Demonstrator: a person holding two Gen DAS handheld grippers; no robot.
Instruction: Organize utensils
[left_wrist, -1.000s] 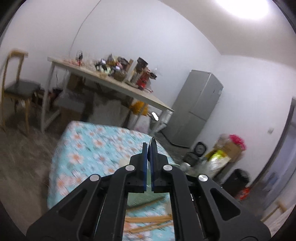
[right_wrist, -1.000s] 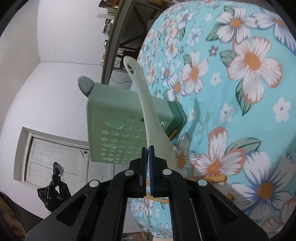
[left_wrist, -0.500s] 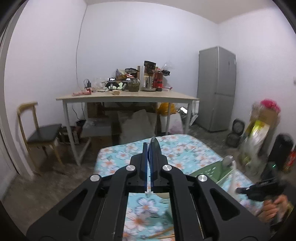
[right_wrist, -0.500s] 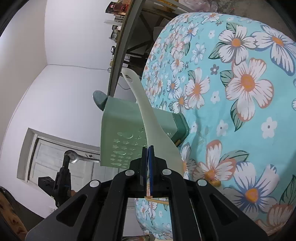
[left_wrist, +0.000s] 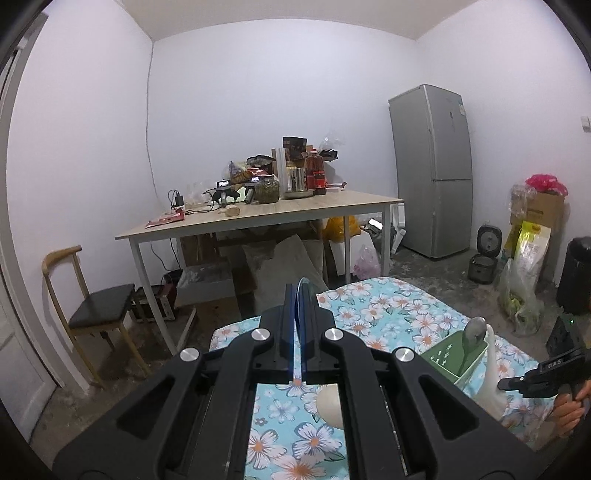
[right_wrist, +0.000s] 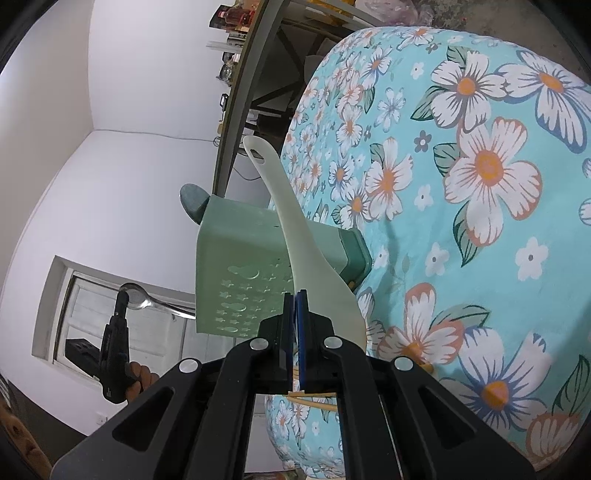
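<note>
My right gripper (right_wrist: 294, 295) is shut on the wide end of a cream rice paddle (right_wrist: 295, 225), holding it beside the green perforated utensil holder (right_wrist: 243, 266). The holder stands on the floral cloth (right_wrist: 480, 221); a grey spoon head (right_wrist: 192, 201) sticks out of its top. In the left wrist view the holder (left_wrist: 456, 354), paddle (left_wrist: 489, 380) and right gripper (left_wrist: 532, 376) sit at the right. My left gripper (left_wrist: 298, 295) is shut on a metal spoon; its edge shows between the fingers, and the spoon (right_wrist: 138, 297) shows in the right wrist view. Wooden chopsticks (right_wrist: 314, 400) lie under the right gripper.
A cream round object (left_wrist: 330, 404) lies on the cloth below my left gripper. Behind stand a cluttered wooden table (left_wrist: 258, 218), a chair (left_wrist: 96, 310), a grey fridge (left_wrist: 432, 170), and bags and boxes (left_wrist: 532, 236) by the right wall.
My left gripper has swung up and levelled, lifting the spoon high off the cloth. My right gripper has kept the paddle beside the holder, shifting slightly.
</note>
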